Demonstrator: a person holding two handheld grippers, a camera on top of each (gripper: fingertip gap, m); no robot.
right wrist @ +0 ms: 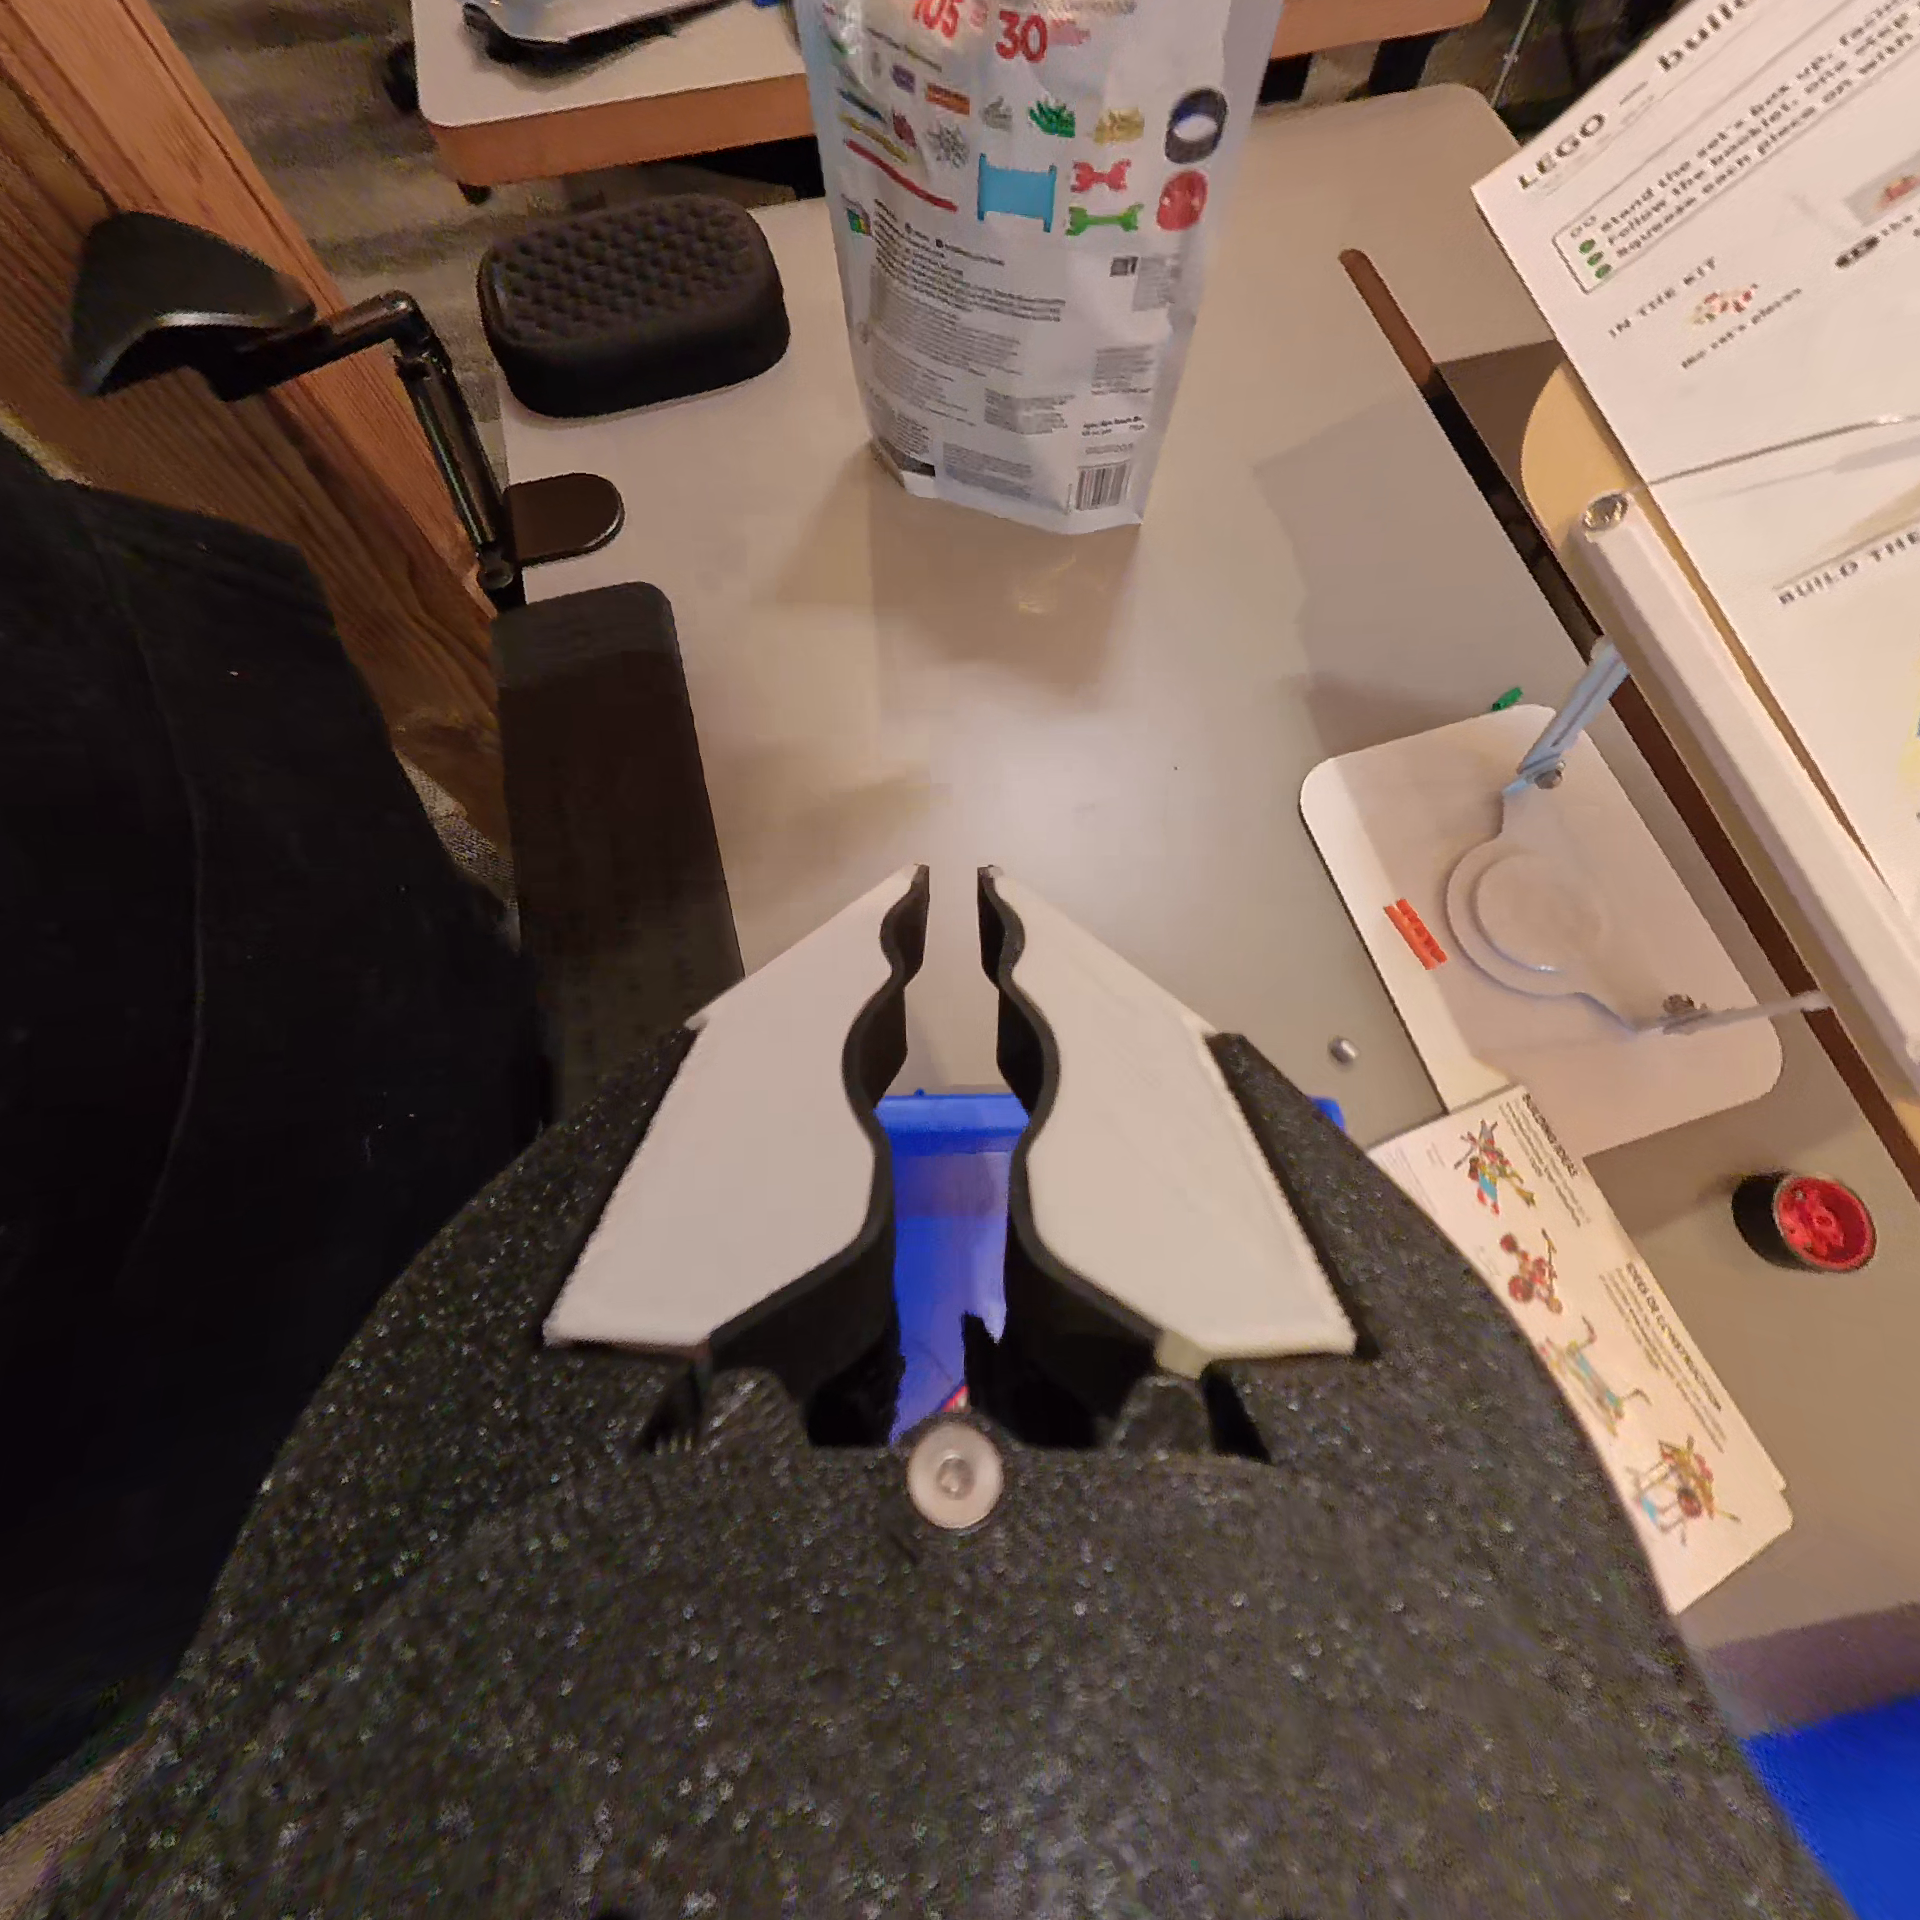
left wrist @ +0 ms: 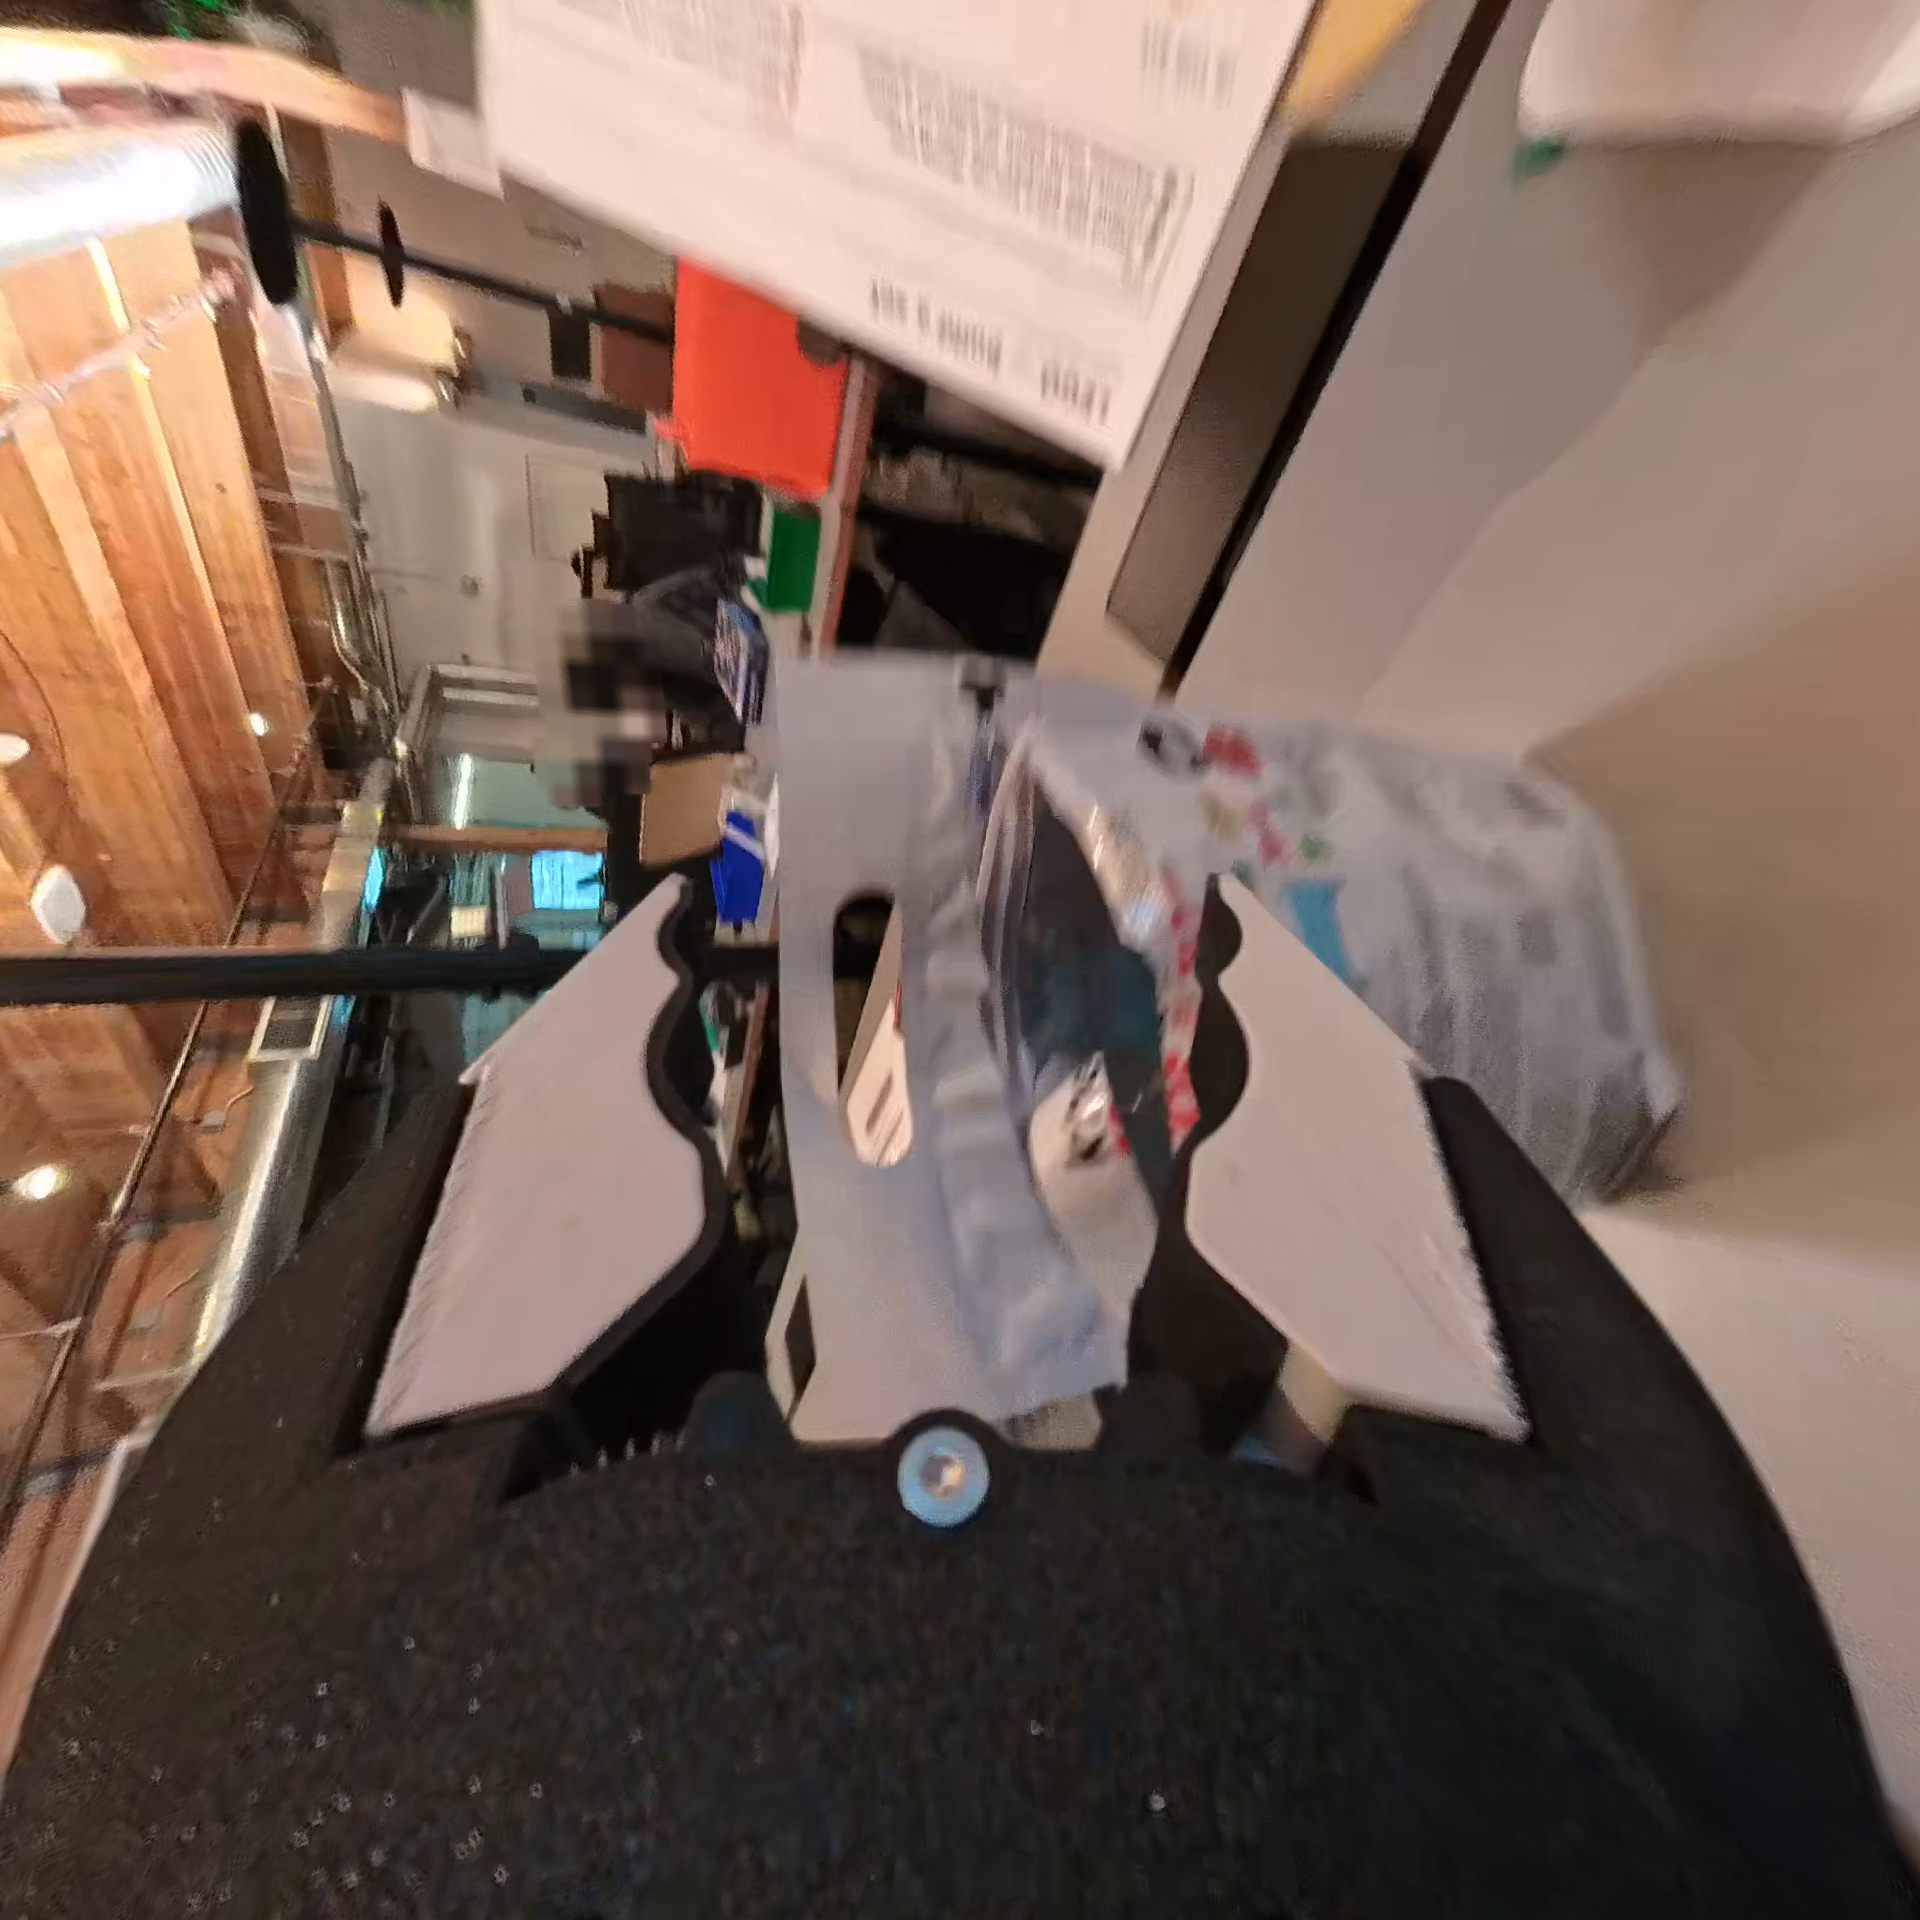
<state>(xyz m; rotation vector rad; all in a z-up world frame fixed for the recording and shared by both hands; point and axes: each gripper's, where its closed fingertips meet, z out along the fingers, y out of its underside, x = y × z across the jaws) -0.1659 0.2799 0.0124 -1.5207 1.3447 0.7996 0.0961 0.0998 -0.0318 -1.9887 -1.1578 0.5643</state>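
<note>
Left wrist view: the left hand-held gripper (left wrist: 951, 935) is open, its fingers wide apart around the top of a printed pouch (left wrist: 1039, 1039). The pouch's long axis runs forward, away along the fingers. Neither finger clearly touches it, and blur hides the contact. A slanted printed sheet (left wrist: 883, 177) hangs above.

Right wrist view: the right hand-held gripper (right wrist: 953, 883) is nearly closed, a narrow slit left, holding nothing. The pouch (right wrist: 1018, 249) stands upright on the table (right wrist: 1039, 675), straight ahead and well apart, its top cut off. A blue bin (right wrist: 951, 1195) lies below the fingers, mostly hidden.
</note>
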